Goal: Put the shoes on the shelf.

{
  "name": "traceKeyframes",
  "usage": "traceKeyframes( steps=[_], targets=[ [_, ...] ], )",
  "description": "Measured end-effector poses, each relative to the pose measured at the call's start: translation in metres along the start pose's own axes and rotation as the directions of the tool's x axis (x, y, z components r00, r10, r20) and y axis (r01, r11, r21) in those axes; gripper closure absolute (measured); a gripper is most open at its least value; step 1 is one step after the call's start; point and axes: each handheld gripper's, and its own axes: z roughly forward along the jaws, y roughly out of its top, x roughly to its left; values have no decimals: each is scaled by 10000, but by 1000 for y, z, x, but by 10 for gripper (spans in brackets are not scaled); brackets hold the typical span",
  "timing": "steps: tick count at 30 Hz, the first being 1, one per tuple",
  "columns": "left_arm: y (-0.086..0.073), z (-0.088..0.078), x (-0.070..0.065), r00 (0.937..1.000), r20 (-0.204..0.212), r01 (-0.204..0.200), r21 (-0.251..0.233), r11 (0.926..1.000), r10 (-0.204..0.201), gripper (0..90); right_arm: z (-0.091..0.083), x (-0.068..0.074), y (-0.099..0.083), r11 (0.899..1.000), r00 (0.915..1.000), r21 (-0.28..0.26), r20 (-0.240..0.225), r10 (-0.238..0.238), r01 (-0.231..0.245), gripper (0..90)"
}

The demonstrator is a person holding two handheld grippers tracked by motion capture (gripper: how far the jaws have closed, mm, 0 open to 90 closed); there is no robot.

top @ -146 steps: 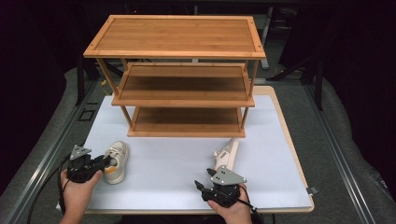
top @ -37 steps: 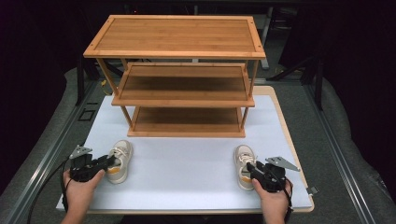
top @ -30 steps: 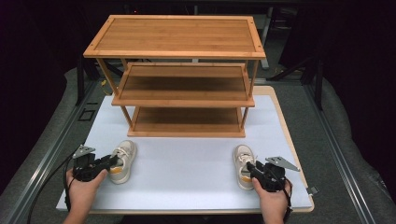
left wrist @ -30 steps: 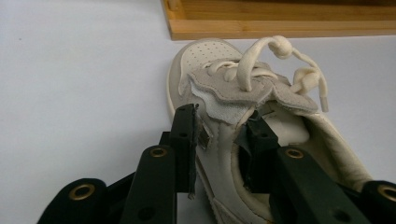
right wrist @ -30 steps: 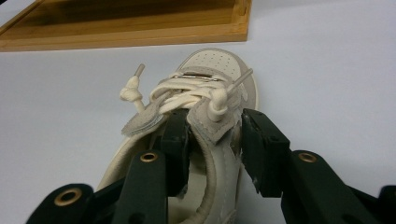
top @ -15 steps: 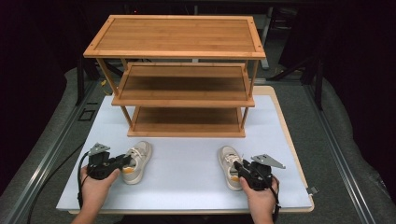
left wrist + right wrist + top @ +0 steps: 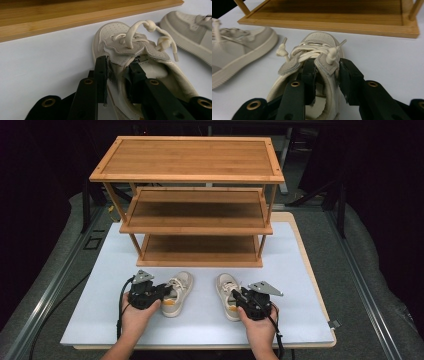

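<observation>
Both shoes gripped: my left gripper clamps the left shoe, my right gripper apparently the right shoe; next, lift both onto the rack ahead.

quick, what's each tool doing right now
Left tool: closed on the side wall of the left shoe; jaws have just been closing.
Right tool: closed on the side wall of the right shoe; jaws have just been closing.

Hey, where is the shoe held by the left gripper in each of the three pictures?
High view: the left shoe lies lower centre-left, in front of the rack.
Left gripper view: centre, one side wall pinched between the jaws.
Right gripper view: far left edge.
Shared landmark: the wooden rack's bottom shelf.
</observation>
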Motion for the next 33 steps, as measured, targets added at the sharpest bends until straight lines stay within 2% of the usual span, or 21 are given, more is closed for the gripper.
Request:
traceKeyframes(
  steps=[1,2,3,8,9,11,14,17,19,25,27,29,30,33],
  targets=[
    [0,0,0,10000,0,0,0,10000,0,736,0,0,0,10000,10000,0,0,0,0,671],
    [1,5,-10,9999,96,-136,29,9999,136,736,3,5,0,10000,10000,37,-66,-54,54,671],
    [1,5,-10,9999,96,-136,29,9999,136,736,3,5,0,10000,10000,37,-66,-54,54,671],
    [1,10,-27,9980,-67,-633,112,9979,634,732,12,20,2,9999,9998,-138,-171,-87,84,672],
    [1,10,-28,9969,-113,-776,154,9969,778,732,12,20,2,9999,9998,-138,-171,-87,84,672],
    [0,11,-31,9966,-117,-808,135,9966,810,730,17,25,2,9999,9999,-108,-134,-90,88,671],
    [0,11,-33,9963,62,-857,199,9961,856,707,22,36,-3,9995,9999,-293,97,-97,100,663],
    [-1,11,-36,9928,78,-1194,240,9926,1192,697,22,38,-5,9997,10000,-252,61,-7,8,649],
    [-2,11,-38,9889,51,-1487,229,9886,1486,696,21,38,-7,9997,9998,-182,-156,144,-147,633],
    [-4,10,-37,9929,197,-1177,151,9929,1173,686,20,44,-10,9987,9965,-201,-694,456,-471,605],
    [-3,10,-38,9952,393,-898,132,9959,892,672,18,44,-9,9960,9901,-185,-1122,848,-874,591],
    [-4,10,-39,9958,442,-807,124,9967,801,665,18,45,-8,9927,9826,-146,-1446,1164,-1197,582],
    [-4,10,-39,9960,482,-761,117,9970,754,660,18,46,-8,9953,9868,-173,-1332,922,-954,575],
    [-6,9,-36,9957,757,-537,22,9986,534,650,19,44,-9,9973,9902,-106,-1207,707,-725,564]
  ],
)
